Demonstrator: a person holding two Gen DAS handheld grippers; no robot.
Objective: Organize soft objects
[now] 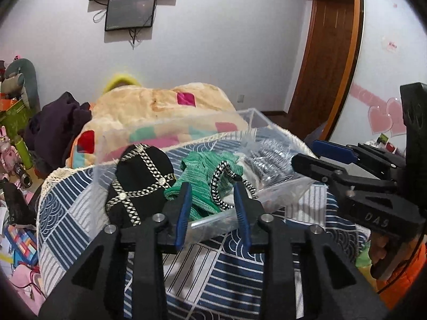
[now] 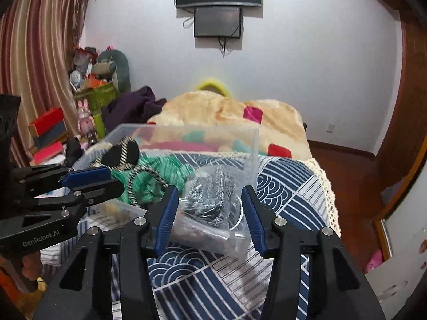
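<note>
both tongs stand parted with nothing between their pads: my left gripper [image 1: 213,202] hangs over the near rim of the clear plastic bin [image 1: 248,114], its fingers straddling the green knit piece [image 1: 202,165] and the black-and-white braided cord [image 1: 217,186] without pinching either. my right gripper [image 2: 210,213] is spread wider around the bagged silver tinsel thing [image 2: 210,189] at the bin's right end, apart from it as far as i can tell. the black cap with the chain trim [image 1: 138,178] leans over the bin's left side. the bin sits on the blue patterned bedspread [image 1: 229,266]. i judge the step is tidying what spills out. to do it well i would lower the left fingers deep into the knit, catch cord and cloth together, and tuck them inward, while keeping the right off the slippery bag's loose film.
</note>
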